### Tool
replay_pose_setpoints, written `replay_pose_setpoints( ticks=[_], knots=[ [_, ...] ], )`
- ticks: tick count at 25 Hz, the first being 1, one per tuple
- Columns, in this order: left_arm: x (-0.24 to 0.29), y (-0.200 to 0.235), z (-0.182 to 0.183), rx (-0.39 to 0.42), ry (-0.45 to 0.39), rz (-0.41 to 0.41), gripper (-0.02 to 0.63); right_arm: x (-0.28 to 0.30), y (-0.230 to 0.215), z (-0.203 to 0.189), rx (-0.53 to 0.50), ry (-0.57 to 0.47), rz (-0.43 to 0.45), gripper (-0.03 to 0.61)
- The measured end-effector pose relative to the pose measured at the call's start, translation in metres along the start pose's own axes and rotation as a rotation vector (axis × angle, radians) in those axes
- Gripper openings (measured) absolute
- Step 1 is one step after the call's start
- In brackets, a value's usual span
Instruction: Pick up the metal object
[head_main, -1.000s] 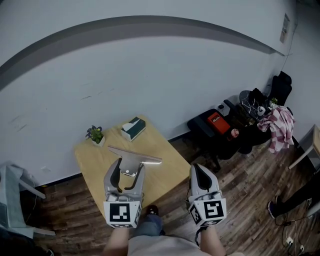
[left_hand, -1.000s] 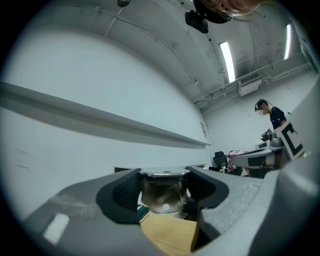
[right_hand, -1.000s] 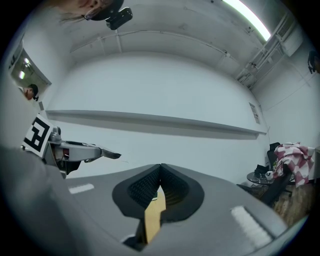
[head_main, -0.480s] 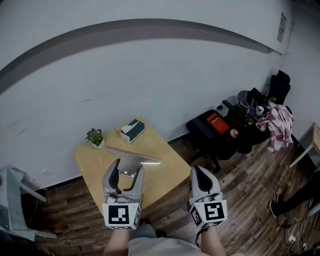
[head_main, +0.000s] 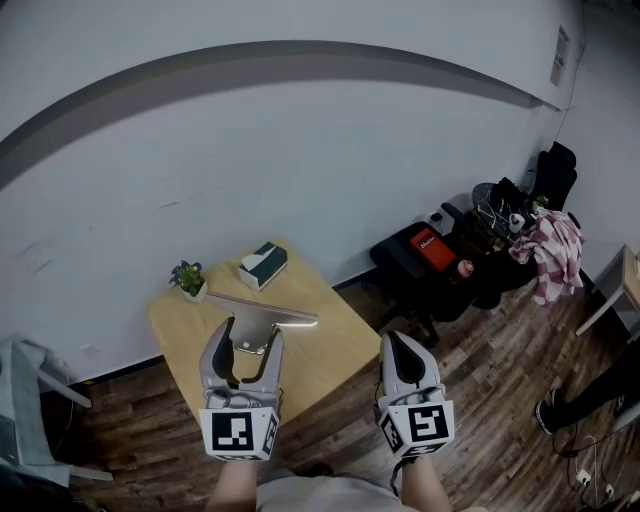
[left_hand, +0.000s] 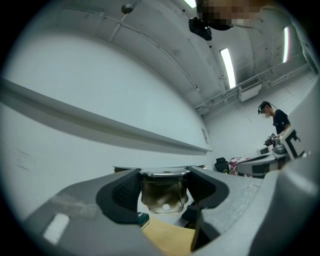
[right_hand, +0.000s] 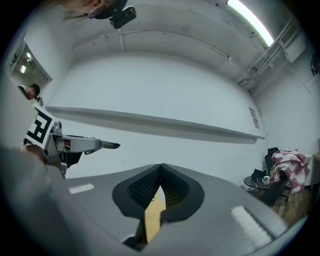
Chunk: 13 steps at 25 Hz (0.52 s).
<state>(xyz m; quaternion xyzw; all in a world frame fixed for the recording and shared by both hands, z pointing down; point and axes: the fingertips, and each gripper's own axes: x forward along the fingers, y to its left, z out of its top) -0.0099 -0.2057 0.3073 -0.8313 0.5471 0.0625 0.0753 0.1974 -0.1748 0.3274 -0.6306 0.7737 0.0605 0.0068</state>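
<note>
The metal object (head_main: 262, 318), a flat shiny plate with a wide top edge and a small hole, hangs in the air above the wooden table (head_main: 325, 345). My left gripper (head_main: 241, 347) is shut on its lower part, one jaw on each side. In the left gripper view the metal object (left_hand: 161, 192) fills the gap between the black pads (left_hand: 121, 194). My right gripper (head_main: 398, 342) is at the right, level with the left one, its jaws shut with nothing in them. In the right gripper view the pads (right_hand: 145, 187) meet at the tips, and the left gripper (right_hand: 55, 145) shows at the far left.
On the table's far side stand a small potted plant (head_main: 188, 277) and a tissue box (head_main: 263, 264). A black seat with a red item (head_main: 425, 246) and a pile of clothes (head_main: 548, 252) stand at the right by the wall. A grey chair (head_main: 25, 395) is at the left.
My left gripper has drifted slightly down and to the left in the head view, still holding the metal object. The right gripper has stayed where it was.
</note>
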Motion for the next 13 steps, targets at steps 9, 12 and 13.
replay_pose_setpoints(
  ticks=[9, 12, 13],
  knots=[
    [-0.003, 0.014, -0.002, -0.018, 0.007, 0.005, 0.298, 0.005, 0.008, -0.002, 0.003, 0.016, -0.01, 0.002],
    [-0.005, 0.017, -0.002, -0.024, 0.008, 0.006, 0.298, 0.005, 0.011, -0.004, 0.005, 0.022, -0.011, 0.002],
    [-0.006, 0.017, -0.002, -0.025, 0.008, 0.006, 0.298, 0.005, 0.012, -0.004, 0.006, 0.024, -0.012, 0.002]
  ],
)
